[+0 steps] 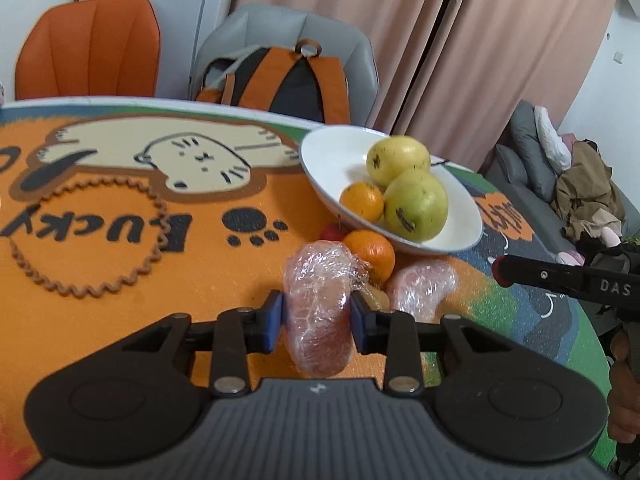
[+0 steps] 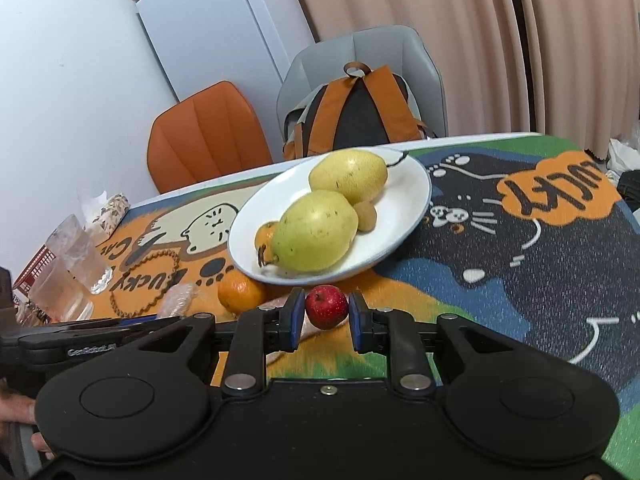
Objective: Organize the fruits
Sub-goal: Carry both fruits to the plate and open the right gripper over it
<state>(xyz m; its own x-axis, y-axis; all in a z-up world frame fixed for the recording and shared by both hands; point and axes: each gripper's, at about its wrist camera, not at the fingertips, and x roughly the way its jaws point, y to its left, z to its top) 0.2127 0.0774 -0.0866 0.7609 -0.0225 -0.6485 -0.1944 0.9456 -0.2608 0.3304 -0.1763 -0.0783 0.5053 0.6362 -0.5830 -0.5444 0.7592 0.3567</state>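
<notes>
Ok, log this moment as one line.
left gripper: shut on wrapped pomelo piece | right gripper: open around red fruit | plate: two pears, orange, kiwi

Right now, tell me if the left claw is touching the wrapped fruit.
Touching. The left wrist view shows the left claw with both blue pads pressed against the sides of the wrapped fruit.

White plate [image 2: 404,216], yellow-green pears [image 2: 316,232]; red apple [image 2: 326,306], orange cat-print mat [image 1: 120,240]
</notes>
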